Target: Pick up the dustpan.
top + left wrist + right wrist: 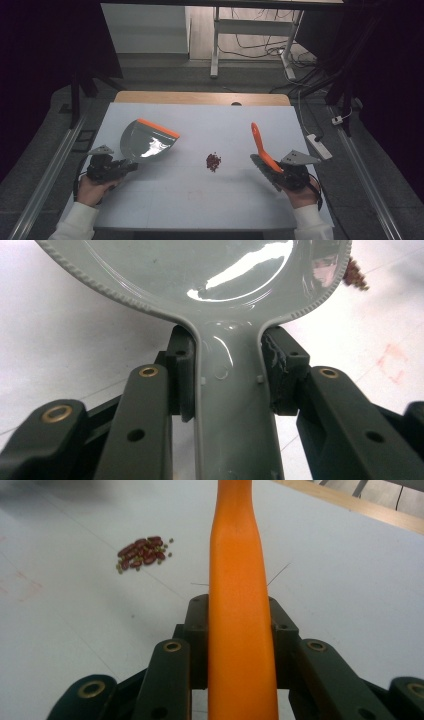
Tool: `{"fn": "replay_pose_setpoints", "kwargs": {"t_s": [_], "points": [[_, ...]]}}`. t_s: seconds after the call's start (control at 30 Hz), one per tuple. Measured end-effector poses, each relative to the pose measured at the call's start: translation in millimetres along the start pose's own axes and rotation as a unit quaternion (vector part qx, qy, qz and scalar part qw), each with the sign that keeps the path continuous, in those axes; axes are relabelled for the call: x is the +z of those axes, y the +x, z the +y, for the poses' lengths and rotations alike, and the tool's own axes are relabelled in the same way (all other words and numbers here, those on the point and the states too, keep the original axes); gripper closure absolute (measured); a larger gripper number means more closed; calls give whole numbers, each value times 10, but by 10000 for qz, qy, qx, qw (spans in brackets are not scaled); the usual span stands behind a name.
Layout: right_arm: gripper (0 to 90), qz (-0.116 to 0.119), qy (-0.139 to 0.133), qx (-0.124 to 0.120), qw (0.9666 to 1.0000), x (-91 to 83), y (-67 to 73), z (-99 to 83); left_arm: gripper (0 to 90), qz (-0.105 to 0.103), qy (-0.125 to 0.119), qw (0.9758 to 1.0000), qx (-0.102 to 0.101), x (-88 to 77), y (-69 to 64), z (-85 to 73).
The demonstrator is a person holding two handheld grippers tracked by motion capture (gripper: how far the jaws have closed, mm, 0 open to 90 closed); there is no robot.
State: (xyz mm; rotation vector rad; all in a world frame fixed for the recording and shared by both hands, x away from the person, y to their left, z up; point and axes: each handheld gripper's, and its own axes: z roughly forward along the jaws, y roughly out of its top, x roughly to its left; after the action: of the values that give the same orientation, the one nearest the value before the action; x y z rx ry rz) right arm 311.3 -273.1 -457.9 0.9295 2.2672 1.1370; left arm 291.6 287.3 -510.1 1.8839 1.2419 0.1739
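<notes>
A grey dustpan (145, 140) with an orange lip lies at the table's left, and my left gripper (126, 166) is shut on its handle (235, 405). At the right, my right gripper (280, 172) is shut on the orange handle (240, 610) of a small brush (262, 147), which points up and away from me with its grey head by the hand. A small pile of red beans mixed with green ones (213, 161) lies on the white table between the two tools, also at the upper left (143, 551) in the right gripper view.
The white table top (200, 200) ends at a wooden strip (200, 97) along its far edge. A white power strip (318, 145) lies just off the right edge. Cables and desk legs (216, 45) stand on the floor behind.
</notes>
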Motion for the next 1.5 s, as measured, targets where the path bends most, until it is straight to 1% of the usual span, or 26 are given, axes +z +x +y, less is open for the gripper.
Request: {"fn": "replay_pose_setpoints", "kwargs": {"t_s": [0.07,0.17,0.27,0.37,0.47,0.5,0.63,0.7,0.77,0.83,0.97,1.17,1.2,1.27,1.33,1.37,1.5], "points": [[699,6,-22,22,10000,-3,1,14,618,-27,-11,10000,-4,-5,6,9],[699,22,-55,20,10000,-7,6,15,618,-36,38,10000,68,21,-4,29],[699,6,-47,-31,10000,-19,34,9,618,-62,51,9998,183,22,-54,44],[699,13,-91,-46,9999,-38,54,20,618,-144,-26,9995,284,-18,-127,60],[699,22,-113,-49,9999,-45,62,23,618,-144,-40,9988,471,-34,-202,83],[699,25,-106,-90,9999,-53,81,25,618,-158,-42,9985,522,-35,-219,90],[699,37,-124,-94,9999,-60,91,32,618,-255,-37,9972,707,-13,-265,108],[698,52,-128,-62,9999,-47,80,33,618,-324,-13,9966,752,-1,-276,110],[698,46,-137,-66,9999,-43,78,30,618,-338,-3,9961,815,6,-289,110],[699,73,-188,-43,9998,-42,80,22,618,-406,-3,9955,851,13,-296,122],[699,87,-173,-43,9998,-37,109,24,618,-497,66,9944,931,28,-323,141],[698,95,-138,-99,9998,-21,125,28,617,-646,158,9911,1156,25,-392,138],[699,96,-140,-89,9998,-21,127,29,617,-692,165,9901,1213,24,-415,142],[699,113,-150,-97,9998,-12,124,23,617,-803,210,9873,1357,32,-463,152],[698,128,-114,-66,9998,1,131,14,618,-874,278,9854,1437,61,-510,157],[699,129,-99,-80,9998,8,133,10,618,-883,341,9840,1513,76,-527,158],[699,122,-69,-101,9999,15,146,6,618,-867,549,9807,1664,122,-577,144]]}}
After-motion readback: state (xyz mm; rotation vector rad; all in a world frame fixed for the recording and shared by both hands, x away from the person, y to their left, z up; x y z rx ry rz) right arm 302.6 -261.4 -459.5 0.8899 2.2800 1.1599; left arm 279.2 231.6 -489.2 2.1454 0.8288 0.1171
